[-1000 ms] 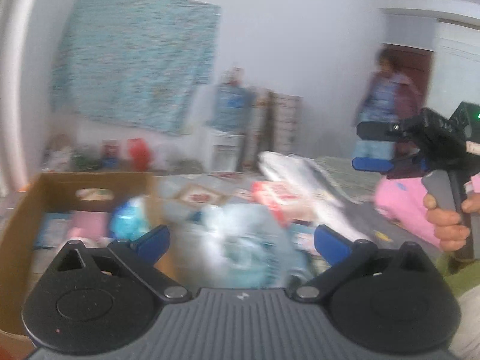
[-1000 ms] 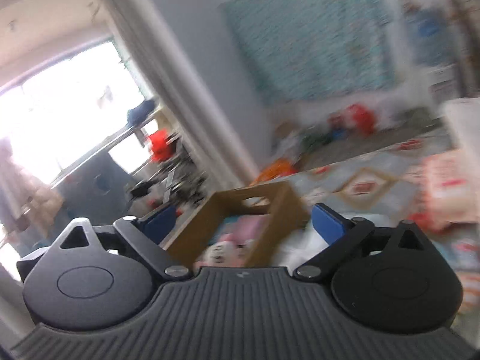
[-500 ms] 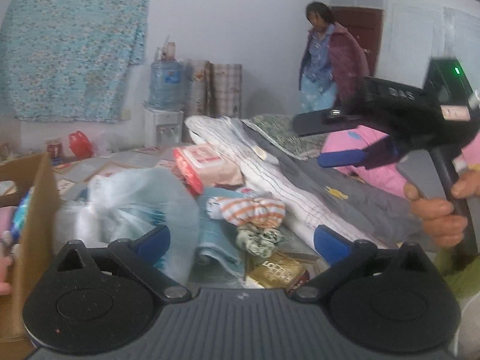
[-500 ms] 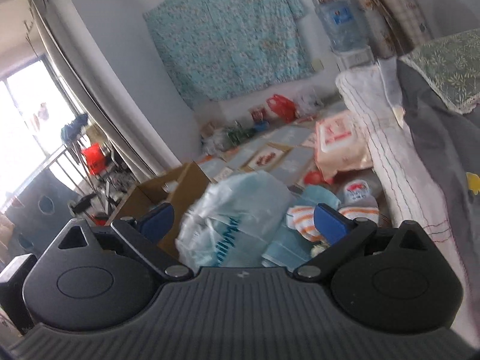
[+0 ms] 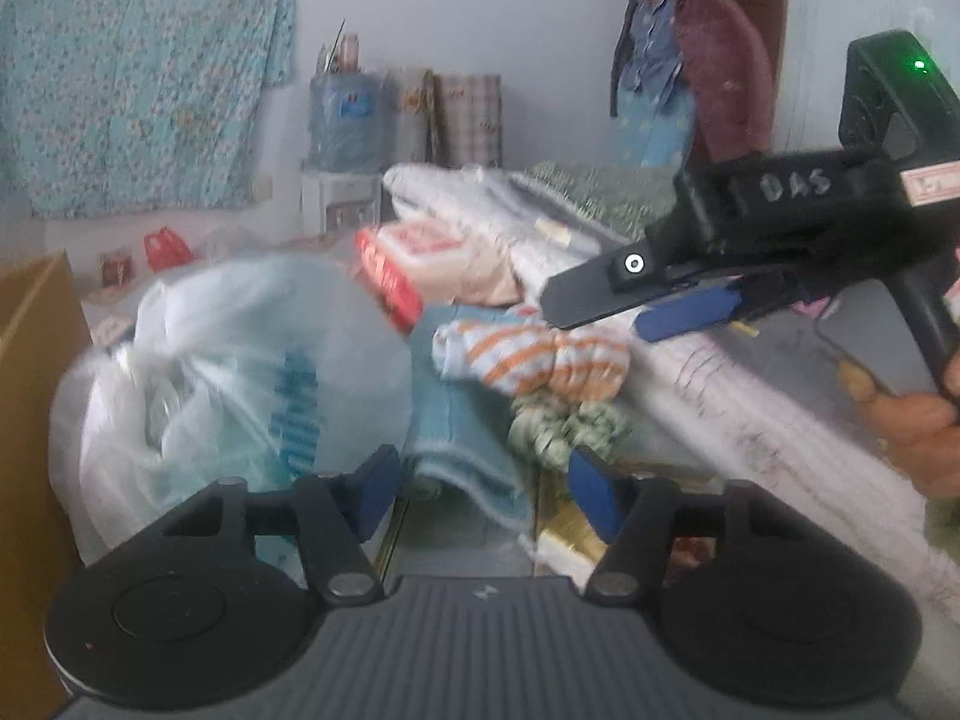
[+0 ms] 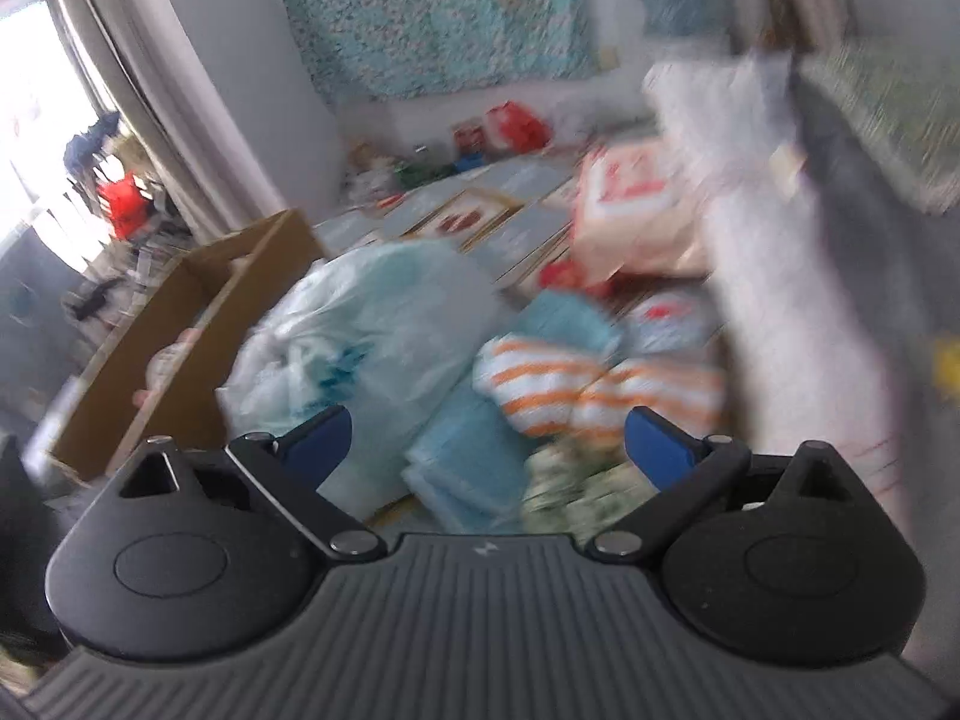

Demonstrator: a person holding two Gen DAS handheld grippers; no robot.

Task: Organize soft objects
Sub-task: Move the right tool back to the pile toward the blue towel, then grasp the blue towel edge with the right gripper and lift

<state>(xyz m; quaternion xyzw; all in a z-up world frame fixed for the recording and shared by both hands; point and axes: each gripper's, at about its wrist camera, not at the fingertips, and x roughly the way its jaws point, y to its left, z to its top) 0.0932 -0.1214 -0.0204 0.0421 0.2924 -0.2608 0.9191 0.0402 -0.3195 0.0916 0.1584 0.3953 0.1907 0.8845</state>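
A pile of soft things lies on the floor beside the bed. It holds an orange-striped white cloth [image 5: 528,360] [image 6: 600,390], a folded blue towel [image 5: 456,420] [image 6: 474,462] and a green-and-white patterned cloth [image 5: 564,426] [image 6: 576,486]. My left gripper [image 5: 483,492] hangs low over the towel's near edge. Its jaws are closing, with the towel's edge between them but not pressed. My right gripper [image 6: 486,444] [image 5: 630,312] hovers just above the striped cloth, its wide jaws closing slightly on nothing. A hand [image 5: 918,426] holds its grip.
A bulging translucent plastic bag [image 5: 240,372] [image 6: 372,336] sits left of the pile, against an open cardboard box [image 5: 30,390] [image 6: 198,324]. A red-and-pink package [image 5: 432,258] lies behind. The bed's white quilt [image 5: 750,408] runs along the right. A person [image 5: 678,60] stands by the far door.
Both grippers have swung from the box toward the pile and come down close over it. The left jaws have narrowed to about half, and the right gripper now sits above the striped cloth.
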